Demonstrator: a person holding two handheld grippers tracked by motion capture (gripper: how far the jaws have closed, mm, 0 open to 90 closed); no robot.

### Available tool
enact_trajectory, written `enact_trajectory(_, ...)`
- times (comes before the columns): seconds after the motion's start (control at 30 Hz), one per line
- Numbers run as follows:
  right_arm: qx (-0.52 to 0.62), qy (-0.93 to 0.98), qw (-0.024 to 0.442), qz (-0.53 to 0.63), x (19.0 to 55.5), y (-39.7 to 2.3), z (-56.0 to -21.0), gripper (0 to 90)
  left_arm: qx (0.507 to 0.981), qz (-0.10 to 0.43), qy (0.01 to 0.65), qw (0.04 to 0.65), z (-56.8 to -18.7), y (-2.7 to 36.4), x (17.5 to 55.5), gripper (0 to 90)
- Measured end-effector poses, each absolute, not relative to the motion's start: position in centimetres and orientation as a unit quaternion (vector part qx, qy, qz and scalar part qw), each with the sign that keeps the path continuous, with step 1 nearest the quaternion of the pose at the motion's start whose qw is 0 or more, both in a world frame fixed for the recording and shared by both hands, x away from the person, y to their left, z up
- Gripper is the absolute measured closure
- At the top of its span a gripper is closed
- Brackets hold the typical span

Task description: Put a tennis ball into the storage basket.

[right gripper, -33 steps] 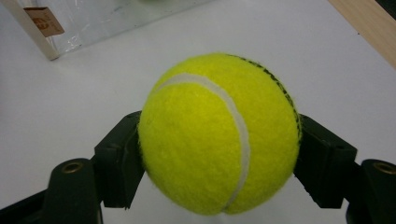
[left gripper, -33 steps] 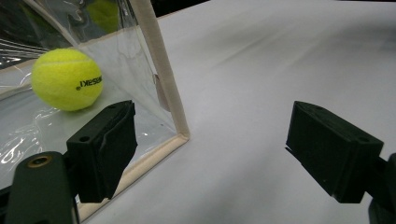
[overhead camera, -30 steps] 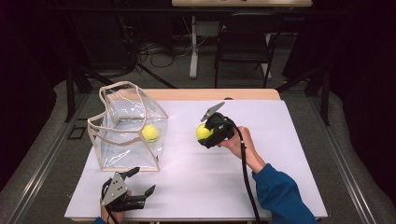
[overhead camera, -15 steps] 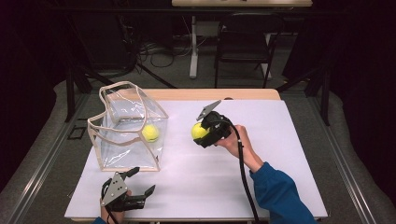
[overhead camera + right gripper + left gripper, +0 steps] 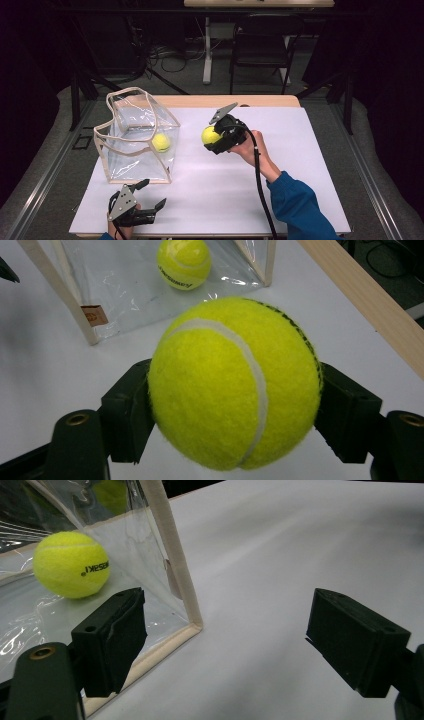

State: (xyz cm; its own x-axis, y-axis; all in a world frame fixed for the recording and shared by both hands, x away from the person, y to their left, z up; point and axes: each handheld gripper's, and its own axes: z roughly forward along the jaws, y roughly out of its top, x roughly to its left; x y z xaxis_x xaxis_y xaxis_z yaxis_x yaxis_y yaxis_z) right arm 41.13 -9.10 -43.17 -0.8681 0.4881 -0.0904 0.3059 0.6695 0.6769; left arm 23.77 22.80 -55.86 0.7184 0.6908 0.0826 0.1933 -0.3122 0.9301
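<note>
Two claws at a white tabletop [image 5: 300, 165], with one tennis ball gripped and a second lying inside a clear bag.

The right claw [image 5: 216, 139] is seen clenched on a yellow tennis ball [image 5: 210, 135], which is pinched between the two black jaws in the right gripper view [image 5: 235, 385] and held above the middle of the tabletop, near the right-hand side of the clear bag [image 5: 135, 135]. A second tennis ball [image 5: 161, 142] is seen resting on the floor of the bag, close to the bag's right wall. The left claw [image 5: 150, 196] is held released near the tabletop's front edge, just in front of the bag; its jaws are spread wide, with the bag's cream-trimmed corner [image 5: 192, 622] between them.
</note>
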Motion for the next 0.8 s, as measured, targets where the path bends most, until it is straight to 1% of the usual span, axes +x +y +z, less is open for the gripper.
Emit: enact_trajectory(0.8, 0.206, 0.9, 0.142, 0.357, 41.4, -7.5, -42.1, 25.7, 0.772, 0.245, 0.286, 0.512, -55.9, 22.8, 23.7, 16.1)
